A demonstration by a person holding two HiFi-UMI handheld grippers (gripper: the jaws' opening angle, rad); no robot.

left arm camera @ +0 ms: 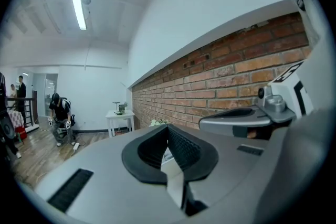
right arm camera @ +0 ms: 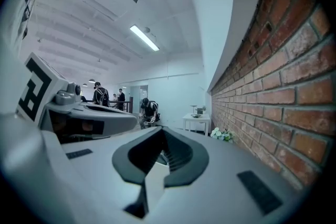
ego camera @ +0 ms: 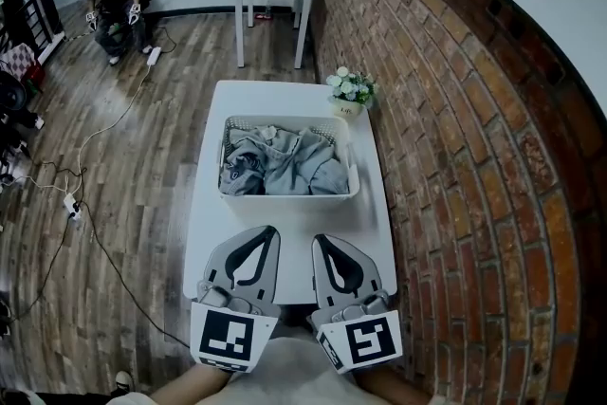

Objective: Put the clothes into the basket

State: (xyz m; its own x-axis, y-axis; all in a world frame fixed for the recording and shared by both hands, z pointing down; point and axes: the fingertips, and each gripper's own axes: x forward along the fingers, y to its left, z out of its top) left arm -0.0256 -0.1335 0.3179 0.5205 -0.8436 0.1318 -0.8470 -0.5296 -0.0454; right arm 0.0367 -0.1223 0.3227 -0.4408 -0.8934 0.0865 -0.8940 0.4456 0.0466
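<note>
1. My left gripper and right gripper are both fully closed on nothing. They sit side by side over the near edge of the bench, probably because no garment lies outside.
2. The grey clothes are heaped in the white basket straight ahead of both grippers.
3. The heap hides the basket's bottom, so I cannot count the garments.

We've got a white rectangular table mid-frame, holding a white plastic basket of grey-blue clothes. There's a red-brown brick wall on the right and a brown wood-plank floor on the left. At the bottom, the light grey left gripper and right gripper have black insets and black-and-white square markers.
</note>
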